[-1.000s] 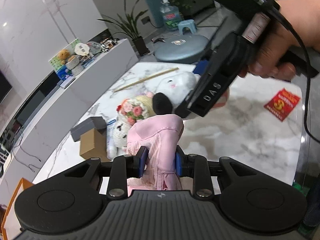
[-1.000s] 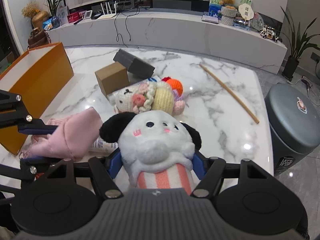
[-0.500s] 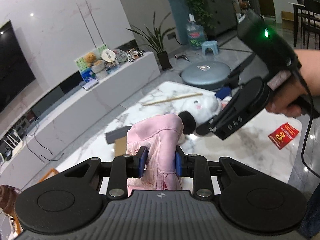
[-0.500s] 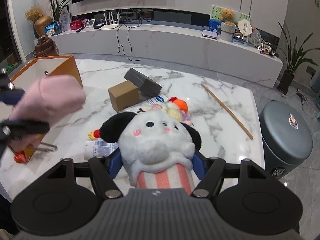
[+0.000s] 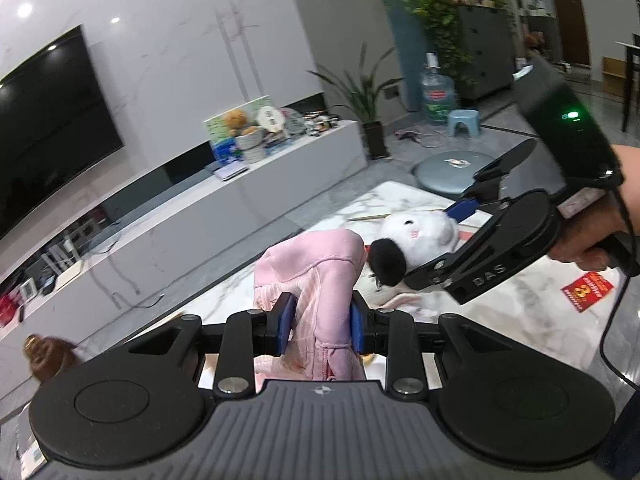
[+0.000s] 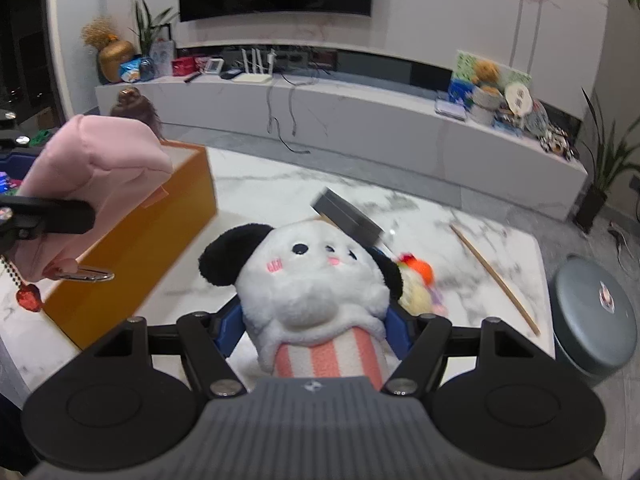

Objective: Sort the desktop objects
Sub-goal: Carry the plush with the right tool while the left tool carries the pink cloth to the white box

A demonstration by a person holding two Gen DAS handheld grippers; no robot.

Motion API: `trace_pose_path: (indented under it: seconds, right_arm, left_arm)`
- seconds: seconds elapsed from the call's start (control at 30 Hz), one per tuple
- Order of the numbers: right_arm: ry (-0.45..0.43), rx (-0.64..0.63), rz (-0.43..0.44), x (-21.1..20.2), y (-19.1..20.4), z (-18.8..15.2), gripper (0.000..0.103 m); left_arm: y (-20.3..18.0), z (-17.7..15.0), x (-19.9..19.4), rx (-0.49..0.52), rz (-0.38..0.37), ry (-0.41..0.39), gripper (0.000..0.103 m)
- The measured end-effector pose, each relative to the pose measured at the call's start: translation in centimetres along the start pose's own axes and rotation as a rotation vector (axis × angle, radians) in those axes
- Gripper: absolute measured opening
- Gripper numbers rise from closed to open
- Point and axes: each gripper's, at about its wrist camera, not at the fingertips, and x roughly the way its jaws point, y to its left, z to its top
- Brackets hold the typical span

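My left gripper is shut on a pink fabric pouch and holds it in the air; the pouch also shows in the right wrist view, above the orange box, with a metal clip and red charm hanging below. My right gripper is shut on a white plush dog with black ears and a pink striped body, held above the marble table. The plush also shows in the left wrist view, to the right of the pouch.
On the table lie a dark grey box, a crocheted doll, a wooden stick and a red packet. A grey round stool stands beside the table's right edge. A long white cabinet runs behind.
Both grippers have risen with their loads. The pink pouch has moved up and over the orange box. The plush dog has lifted higher above the table.
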Motion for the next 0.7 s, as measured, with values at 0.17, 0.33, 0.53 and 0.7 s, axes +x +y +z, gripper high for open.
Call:
trace_pose_path:
  seconds: [0.17, 0.33, 0.53, 0.7]
  right_arm:
    - [-0.063, -0.047, 0.037, -0.9, 3.5, 2.0, 0.071]
    - [-0.113, -0.100, 0.084, -1.4, 7.4, 3.9, 0.071]
    - [-0.140, -0.160, 0.136, -1.2, 11.5, 5.5, 0.071]
    - [-0.144, -0.204, 0.180, -0.6, 14.7, 5.9, 0.071]
  left_arm:
    - [3.3, -0.9, -1.7, -0.058, 0.063, -0.005, 0.033]
    - [6.2, -2.4, -2.8, -0.118, 0.101, 0.003, 0.033]
    - [8.9, -4.2, -3.9, -0.161, 0.152, 0.028, 0.033]
    - [11.0, -5.1, -4.5, -0.197, 0.179, 0.046, 0.033]
